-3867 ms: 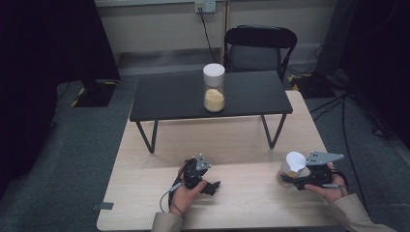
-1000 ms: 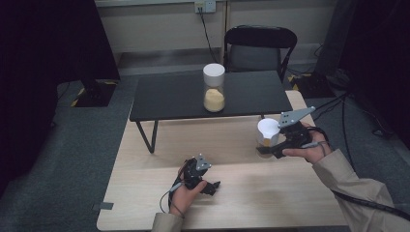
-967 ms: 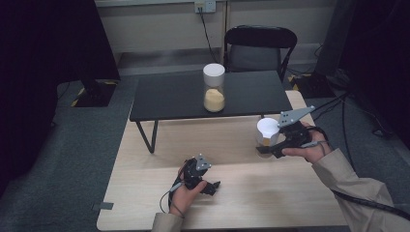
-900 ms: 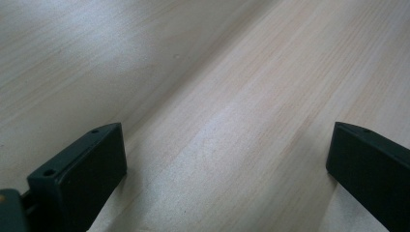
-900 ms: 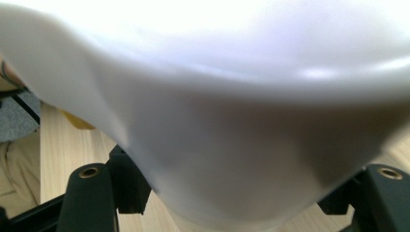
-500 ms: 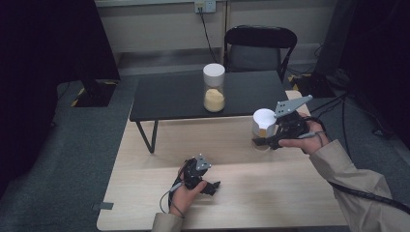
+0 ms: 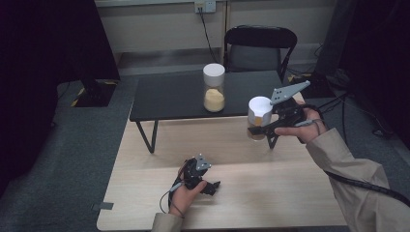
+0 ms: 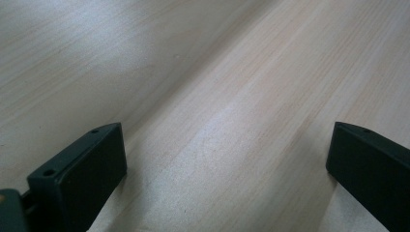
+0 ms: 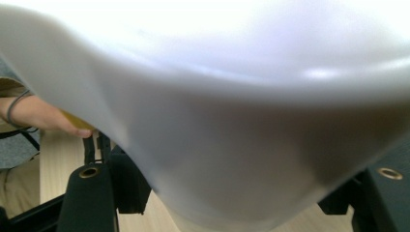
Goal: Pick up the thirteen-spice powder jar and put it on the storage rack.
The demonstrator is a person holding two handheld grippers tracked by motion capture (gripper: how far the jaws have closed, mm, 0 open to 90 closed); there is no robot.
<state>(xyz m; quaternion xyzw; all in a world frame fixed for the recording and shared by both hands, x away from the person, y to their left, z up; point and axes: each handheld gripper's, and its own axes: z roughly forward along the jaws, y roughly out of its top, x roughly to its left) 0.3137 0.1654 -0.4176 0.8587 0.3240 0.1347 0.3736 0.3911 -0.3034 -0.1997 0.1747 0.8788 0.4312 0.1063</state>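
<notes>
My right gripper point(image 7: 257, 130) is shut on a white cup point(image 7: 259, 115), which it holds upright in the air just off the front right corner of the low black table point(image 7: 169, 96). In the right gripper view the cup's white wall point(image 9: 232, 121) bulges between the two black jaws. On the black table stands a clear jar point(image 7: 214, 88) with a white lid and yellow contents, to the left of the held cup. My left gripper point(image 7: 212, 185) rests on the light wooden table point(image 7: 270, 193), jaws wide apart with bare wood between them point(image 8: 227, 169).
A black chair point(image 7: 261, 46) stands behind the black table, against the wall. Cables run across the grey floor at the right. The person's left hand point(image 9: 38, 116) lies on the wood at the left of the right gripper view.
My right gripper has carried the cup from the near right of the wooden table up and forward, toward the black table and the jar. The left gripper has stayed still.
</notes>
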